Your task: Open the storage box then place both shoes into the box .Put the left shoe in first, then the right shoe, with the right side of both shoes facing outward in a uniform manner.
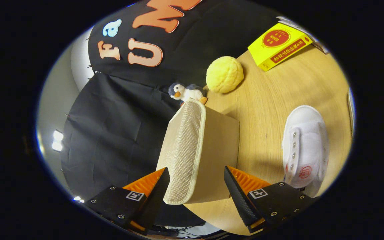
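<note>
The tongs (197, 186) are standing spread, with the near end of the beige woven-fabric storage box (198, 150) sitting in the gap between the two fingers. The left finger (157, 190) is lying close against the box's textured, piped side, but whether it is pressing there is hard to tell; the right finger (237, 193) is standing clear of the smooth beige face. Whether the box is open or closed cannot be told, since no opening is showing.

The box is resting on the round light-wood table (265, 100), near the table's edge. To the right of the box, a white canvas slip-on shoe (305, 146) with metal eyelets and a red stamp on its insole is lying on the table, its rear end cut off behind the right finger. Beyond the box's far end, a small grey-and-white penguin plush toy (187, 92) is peeking out, its lower body hidden by the box. Just past it, a yellow bumpy round bun-shaped object (224, 74) is sitting, and farther off to the right a yellow rectangular carton (278, 45) with a red label is lying flat.
</note>
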Available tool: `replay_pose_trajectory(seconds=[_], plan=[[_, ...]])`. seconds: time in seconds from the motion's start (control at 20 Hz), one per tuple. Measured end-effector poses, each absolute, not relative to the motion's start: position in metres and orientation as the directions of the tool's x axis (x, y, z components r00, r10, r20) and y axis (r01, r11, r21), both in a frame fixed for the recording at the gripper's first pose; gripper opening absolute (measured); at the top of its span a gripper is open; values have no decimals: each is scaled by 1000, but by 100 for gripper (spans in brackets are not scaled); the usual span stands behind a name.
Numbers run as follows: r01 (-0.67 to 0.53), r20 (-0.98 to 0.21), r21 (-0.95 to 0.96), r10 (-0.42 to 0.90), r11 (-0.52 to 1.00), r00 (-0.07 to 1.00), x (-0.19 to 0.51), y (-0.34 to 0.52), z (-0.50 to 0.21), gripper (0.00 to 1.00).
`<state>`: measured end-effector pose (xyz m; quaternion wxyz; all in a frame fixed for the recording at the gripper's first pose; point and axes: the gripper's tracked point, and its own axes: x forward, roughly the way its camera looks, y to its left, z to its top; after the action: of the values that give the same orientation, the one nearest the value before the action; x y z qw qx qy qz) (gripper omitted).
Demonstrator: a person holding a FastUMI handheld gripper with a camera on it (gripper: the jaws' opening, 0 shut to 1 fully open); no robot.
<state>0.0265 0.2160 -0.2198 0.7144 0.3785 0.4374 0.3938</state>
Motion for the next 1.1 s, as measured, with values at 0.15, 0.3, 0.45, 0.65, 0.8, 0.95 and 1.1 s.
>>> replay_pose_trajectory(seconds=[0.15, 0.3, 0.45, 0.65, 0.8, 0.95, 1.1], plan=[[-193, -278, 923, 923, 334, 268, 25, 230, -221, 98], [-179, -220, 948, 950, 262, 223, 20, 241, -216, 96], [-151, -135, 975, 975, 162, 175, 11, 247, -201, 95], [-154, -105, 979, 979, 133, 176, 6, 248, -191, 94], [-170, -31, 983, 978, 67, 205, 4, 249, -164, 82], [-231, -54, 966, 968, 113, 247, 3, 256, -152, 74], [-274, -70, 950, 957, 151, 282, 2, 265, -134, 60]])
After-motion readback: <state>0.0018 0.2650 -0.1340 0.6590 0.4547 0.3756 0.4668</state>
